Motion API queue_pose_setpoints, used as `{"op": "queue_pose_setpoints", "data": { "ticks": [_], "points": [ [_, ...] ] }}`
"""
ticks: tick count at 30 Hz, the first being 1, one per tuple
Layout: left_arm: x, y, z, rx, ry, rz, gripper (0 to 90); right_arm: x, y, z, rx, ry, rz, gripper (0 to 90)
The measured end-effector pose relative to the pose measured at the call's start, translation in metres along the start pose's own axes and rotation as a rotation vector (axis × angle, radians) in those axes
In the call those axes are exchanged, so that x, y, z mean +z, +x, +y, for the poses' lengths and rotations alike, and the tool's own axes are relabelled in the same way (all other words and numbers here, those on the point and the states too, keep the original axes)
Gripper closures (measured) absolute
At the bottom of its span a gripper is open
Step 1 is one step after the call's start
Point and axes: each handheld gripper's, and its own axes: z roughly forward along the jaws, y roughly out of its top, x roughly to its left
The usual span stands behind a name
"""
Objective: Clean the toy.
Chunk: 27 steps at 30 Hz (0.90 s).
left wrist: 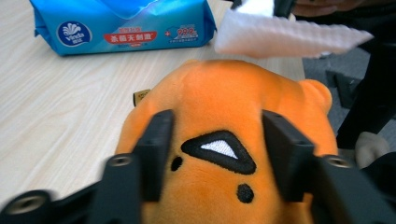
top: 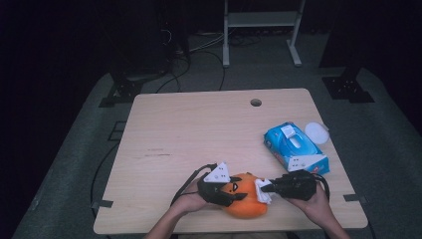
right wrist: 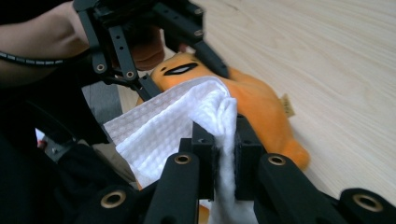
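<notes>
Orange plush (left wrist: 233,140): brown tag seen w/ left tongs (left wrist: 217,156) view.

Both grippers are black — the left gripper (top: 234,191) carries a grey three-cornered plate on top, the right gripper (top: 266,188) has brass-ringed screw holes along its jaws — with black cables trailing.

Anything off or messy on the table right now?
Nothing spilled or damaged. The wipes pack sits open with its flap up, and a white lid lies loose beside it. The right gripper pinches a wipe against the orange plush toy held by the left gripper.
</notes>
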Motion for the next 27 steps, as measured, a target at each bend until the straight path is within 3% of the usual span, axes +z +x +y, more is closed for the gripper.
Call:
{"op": "queue_pose_setpoints", "data": {
  "ticks": [3, 8, 16, 18, 19, 20, 24, 25, 27],
  "points": [
    [-0.006, 0.002, -0.001, -0.063, -0.067, -0.018, 57.7, -0.007, -0.003, 0.0, 0.014, -0.036, -0.015, 81.1],
    [-0.012, 0.006, 0.0, -0.072, -0.094, 0.003, 61.0, -0.014, -0.006, 0.001, 0.026, -0.073, -0.024, 80.9],
    [-0.037, 0.03, 0.004, -0.096, -0.155, 0.138, 60.6, -0.022, -0.013, -0.002, 0.037, -0.056, -0.086, 80.9],
    [-0.043, 0.037, 0.005, -0.094, -0.156, 0.179, 60.4, -0.021, -0.017, -0.005, 0.041, -0.032, -0.11, 80.9],
    [-0.043, 0.037, 0.005, -0.094, -0.156, 0.179, 60.1, -0.021, -0.017, -0.005, 0.041, -0.032, -0.11, 80.9],
    [-0.048, 0.044, 0.005, -0.091, -0.144, 0.216, 60.0, -0.019, -0.023, -0.008, 0.051, -0.014, -0.131, 80.9],
    [-0.053, 0.053, 0.003, -0.093, -0.141, 0.249, 59.9, -0.018, -0.032, -0.012, 0.066, 0.009, -0.164, 80.7],
    [-0.054, 0.059, 0.002, -0.098, -0.141, 0.27, 59.9, -0.017, -0.035, -0.013, 0.058, 0.02, -0.202, 79.3],
    [-0.054, 0.064, -0.001, -0.101, -0.134, 0.286, 59.9, -0.017, -0.037, -0.014, 0.06, 0.011, -0.216, 77.5]
  ]
}}
